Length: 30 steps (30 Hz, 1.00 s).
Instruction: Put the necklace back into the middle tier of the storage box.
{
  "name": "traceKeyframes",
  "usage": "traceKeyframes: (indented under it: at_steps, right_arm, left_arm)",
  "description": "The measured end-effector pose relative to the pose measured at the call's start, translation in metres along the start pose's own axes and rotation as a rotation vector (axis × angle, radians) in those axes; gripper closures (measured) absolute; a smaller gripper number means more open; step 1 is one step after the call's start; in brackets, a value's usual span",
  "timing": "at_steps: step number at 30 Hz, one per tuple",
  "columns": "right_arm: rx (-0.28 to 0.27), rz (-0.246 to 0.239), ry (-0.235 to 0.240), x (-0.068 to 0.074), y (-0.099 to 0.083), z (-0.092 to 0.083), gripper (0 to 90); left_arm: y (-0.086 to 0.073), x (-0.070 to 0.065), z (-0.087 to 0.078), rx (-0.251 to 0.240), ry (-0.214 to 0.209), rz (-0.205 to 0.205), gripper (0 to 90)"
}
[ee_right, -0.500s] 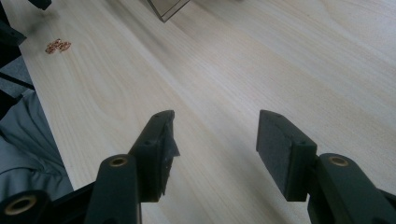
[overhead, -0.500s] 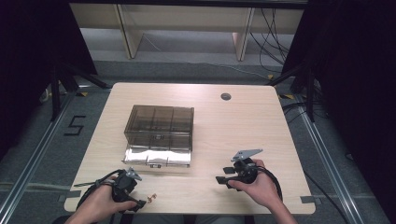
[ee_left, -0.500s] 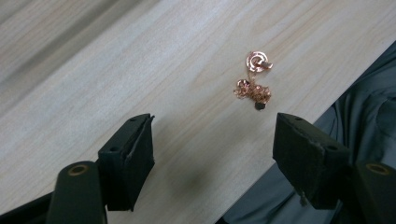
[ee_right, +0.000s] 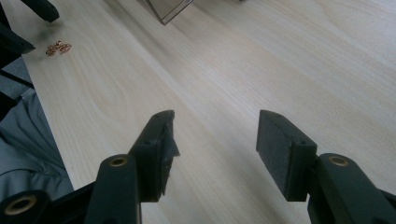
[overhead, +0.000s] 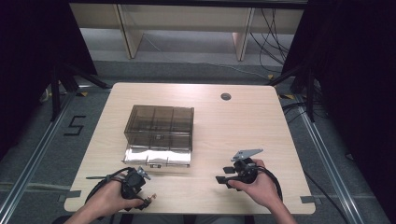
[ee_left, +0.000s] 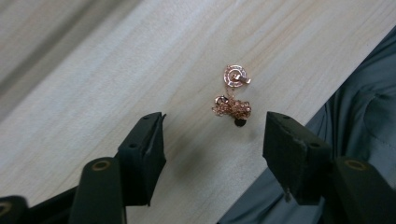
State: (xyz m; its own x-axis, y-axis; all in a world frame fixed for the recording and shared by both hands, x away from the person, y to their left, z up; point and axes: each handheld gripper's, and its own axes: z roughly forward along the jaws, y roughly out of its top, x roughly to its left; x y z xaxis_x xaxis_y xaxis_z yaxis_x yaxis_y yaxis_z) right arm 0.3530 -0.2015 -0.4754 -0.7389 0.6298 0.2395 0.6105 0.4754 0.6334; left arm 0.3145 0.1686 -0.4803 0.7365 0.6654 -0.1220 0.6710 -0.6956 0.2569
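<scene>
A small rose-gold chain with a round pendant (ee_left: pixel 232 95) lies bunched on the pale wooden table, close to its near edge (overhead: pixel 150 199). My left gripper (ee_left: pixel 212 140) hovers just short of it with its jaws open, the chain lying a little beyond the tips and touching neither pad. In the high view the left gripper (overhead: pixel 141 190) sits at the front left of the table. My right gripper (overhead: pixel 223 176) is at the front right, pointing left, its jaws open over bare wood with nothing between them (ee_right: pixel 217 135). The right gripper view also shows the chain (ee_right: pixel 58 47) far off.
A smoked transparent box (overhead: pixel 159 122) with several compartments stands left of the table's middle, with a shiny flap (overhead: pixel 156 157) lying flat in front of it. A cable hole (overhead: pixel 226 96) sits near the far edge. The table edge (ee_left: pixel 299 93) runs just past the chain, grey trousers below it.
</scene>
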Motion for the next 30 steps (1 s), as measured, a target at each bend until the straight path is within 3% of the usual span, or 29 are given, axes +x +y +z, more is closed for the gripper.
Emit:
traceKeyframes:
  at_steps: [9, 17, 30]
  right_arm:
    - [-0.001, -0.003, 0.007, -0.001, 0.0, 0.0, 47.0]
    - [0.003, 0.003, 0.007, 0.001, 0.0, 0.0, 47.0]
    - [-0.001, -0.005, 0.003, -0.001, 0.0, -0.001, 47.0]
  left_arm:
    - [0.018, -0.006, 0.003, 0.045, 0.007, 0.045, 48.6]
    - [0.024, -0.01, 0.006, 0.083, 0.043, 0.099, 55.2]
    - [0.028, -0.016, 0.008, 0.124, 0.057, 0.178, 69.7]
